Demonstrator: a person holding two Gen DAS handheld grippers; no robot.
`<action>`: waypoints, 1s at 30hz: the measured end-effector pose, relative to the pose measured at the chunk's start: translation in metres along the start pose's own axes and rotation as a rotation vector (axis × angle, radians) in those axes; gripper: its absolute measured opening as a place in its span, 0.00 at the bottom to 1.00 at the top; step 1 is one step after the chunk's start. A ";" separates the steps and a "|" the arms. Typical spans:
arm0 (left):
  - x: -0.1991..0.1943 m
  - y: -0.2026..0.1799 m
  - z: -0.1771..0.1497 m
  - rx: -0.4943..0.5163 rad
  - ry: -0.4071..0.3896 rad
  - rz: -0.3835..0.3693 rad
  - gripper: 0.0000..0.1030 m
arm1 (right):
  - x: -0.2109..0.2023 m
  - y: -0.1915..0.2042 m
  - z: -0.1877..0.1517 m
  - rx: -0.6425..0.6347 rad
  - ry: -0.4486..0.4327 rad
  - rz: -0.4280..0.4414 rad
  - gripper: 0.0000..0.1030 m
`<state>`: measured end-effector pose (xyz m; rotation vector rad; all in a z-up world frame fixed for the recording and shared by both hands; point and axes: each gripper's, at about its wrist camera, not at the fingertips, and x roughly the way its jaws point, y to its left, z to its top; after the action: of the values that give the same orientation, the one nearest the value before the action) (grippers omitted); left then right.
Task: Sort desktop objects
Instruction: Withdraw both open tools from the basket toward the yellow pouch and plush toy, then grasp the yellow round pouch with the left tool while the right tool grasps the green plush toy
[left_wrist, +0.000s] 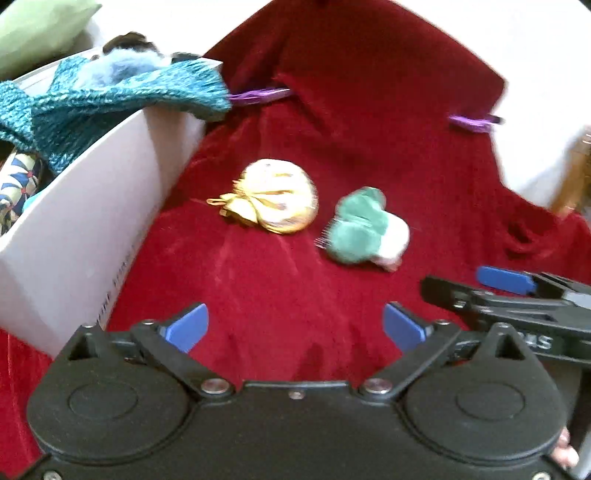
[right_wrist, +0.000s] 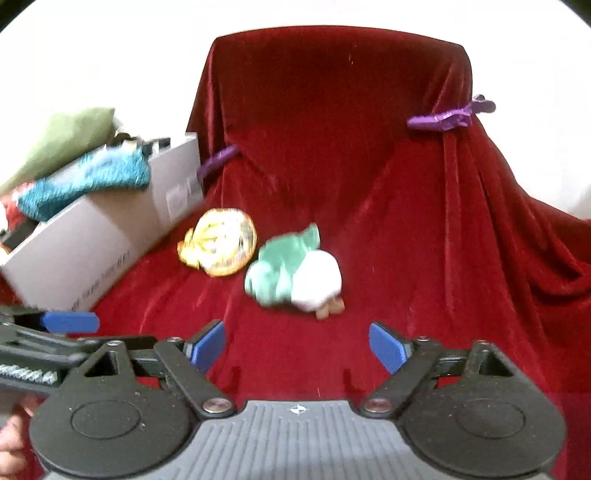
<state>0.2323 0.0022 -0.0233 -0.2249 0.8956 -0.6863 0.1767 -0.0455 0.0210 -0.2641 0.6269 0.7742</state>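
Note:
A yellow drawstring pouch (left_wrist: 275, 197) (right_wrist: 219, 247) lies on the red cloth (left_wrist: 332, 147) (right_wrist: 369, 206), just right of the white box. Beside it lies a green and white plush toy (left_wrist: 364, 229) (right_wrist: 291, 277). My left gripper (left_wrist: 295, 328) stands open short of both, nothing between its blue pads. My right gripper (right_wrist: 297, 345) is open too, short of the plush toy and apart from it. In the left wrist view the right gripper's blue fingers (left_wrist: 506, 280) reach in from the right edge. The left gripper's fingers (right_wrist: 70, 321) show at the left edge of the right wrist view.
A white box (left_wrist: 92, 221) (right_wrist: 96, 236) at the left holds a teal knitted piece (left_wrist: 122, 92) (right_wrist: 85, 181) and other fabrics. Purple clips (left_wrist: 258, 96) (right_wrist: 450, 116) pin the red cloth at the back. A green cushion (right_wrist: 62, 140) lies behind the box.

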 end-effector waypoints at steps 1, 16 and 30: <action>0.006 -0.002 0.003 0.027 -0.009 0.019 0.95 | 0.006 0.000 0.002 0.014 0.001 -0.008 0.83; 0.073 -0.009 0.013 0.280 -0.088 0.104 0.95 | 0.091 -0.016 0.022 0.143 -0.044 -0.022 0.82; 0.089 -0.023 0.014 0.404 -0.103 0.189 0.95 | 0.071 -0.007 0.016 0.008 -0.080 -0.035 0.55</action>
<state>0.2708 -0.0736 -0.0613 0.1817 0.6529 -0.6580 0.2273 -0.0024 -0.0101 -0.2354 0.5483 0.7446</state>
